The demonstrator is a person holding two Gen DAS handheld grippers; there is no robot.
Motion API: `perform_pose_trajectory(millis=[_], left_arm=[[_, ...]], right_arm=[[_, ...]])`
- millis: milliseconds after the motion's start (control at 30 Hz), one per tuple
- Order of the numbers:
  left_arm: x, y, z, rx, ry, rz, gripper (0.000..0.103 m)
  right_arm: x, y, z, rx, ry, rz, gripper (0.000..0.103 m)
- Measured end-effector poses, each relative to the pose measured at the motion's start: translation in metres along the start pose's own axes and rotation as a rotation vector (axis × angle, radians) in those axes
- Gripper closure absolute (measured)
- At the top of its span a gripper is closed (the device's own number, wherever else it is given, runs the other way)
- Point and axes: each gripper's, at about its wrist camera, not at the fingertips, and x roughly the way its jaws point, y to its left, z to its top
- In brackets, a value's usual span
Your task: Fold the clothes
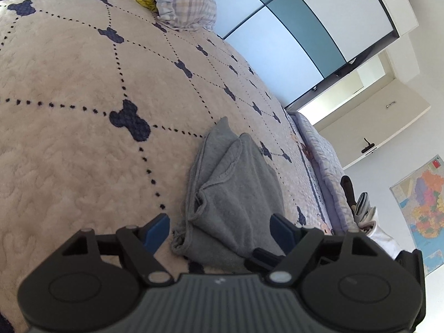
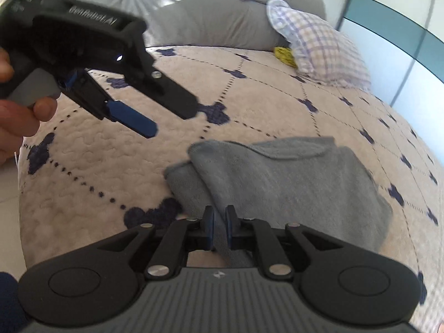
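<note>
cream quilted bed (image 1: pixel 69 144) carries grey garment (image 1: pixel 236 194), checked pillow (image 1: pixel 186 0).

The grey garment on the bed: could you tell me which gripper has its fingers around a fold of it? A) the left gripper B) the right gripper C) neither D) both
B: in the right wrist view the right gripper has its nearly closed blue pads on either side of a ridge of the grey garment, while the left gripper is wide open above the bedspread.
</note>
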Motion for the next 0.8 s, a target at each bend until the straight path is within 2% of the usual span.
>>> perform_pose_trajectory(millis=[167, 267, 300, 333, 367, 433, 533, 667, 800], left_arm=[[0.025, -0.016, 0.001, 0.068, 0.015, 0.105, 0.023], [0.035, -0.019, 0.001, 0.072, 0.013, 0.144, 0.024], [0.038, -0.021, 0.001, 0.078, 0.011, 0.156, 0.027], [0.042, -0.022, 0.001, 0.084, 0.009, 0.168, 0.041], [0.045, -0.023, 0.001, 0.090, 0.009, 0.182, 0.049], [0.051, -0.025, 0.000, 0.100, 0.032, 0.232, 0.077], [0.050, -0.026, 0.000, 0.101, 0.020, 0.246, 0.092], [0.045, -0.034, 0.002, 0.121, -0.003, 0.247, 0.095], [0.044, -0.042, 0.004, 0.140, -0.012, 0.262, 0.095]], right_arm=[[-0.018, -0.024, -0.029, 0.061, 0.042, -0.042, 0.088], [-0.027, -0.035, -0.045, 0.096, 0.053, -0.053, 0.085], [-0.028, -0.039, -0.048, 0.110, 0.053, -0.056, 0.085], [-0.028, -0.042, -0.051, 0.124, 0.053, -0.059, 0.085], [-0.028, -0.043, -0.054, 0.125, 0.055, -0.066, 0.085], [-0.028, -0.041, -0.057, 0.103, 0.059, -0.093, 0.085], [-0.030, -0.040, -0.061, 0.100, 0.046, -0.115, 0.083], [-0.036, -0.042, -0.066, 0.108, 0.026, -0.125, 0.068], [-0.031, -0.044, -0.068, 0.093, 0.046, -0.168, 0.067]])
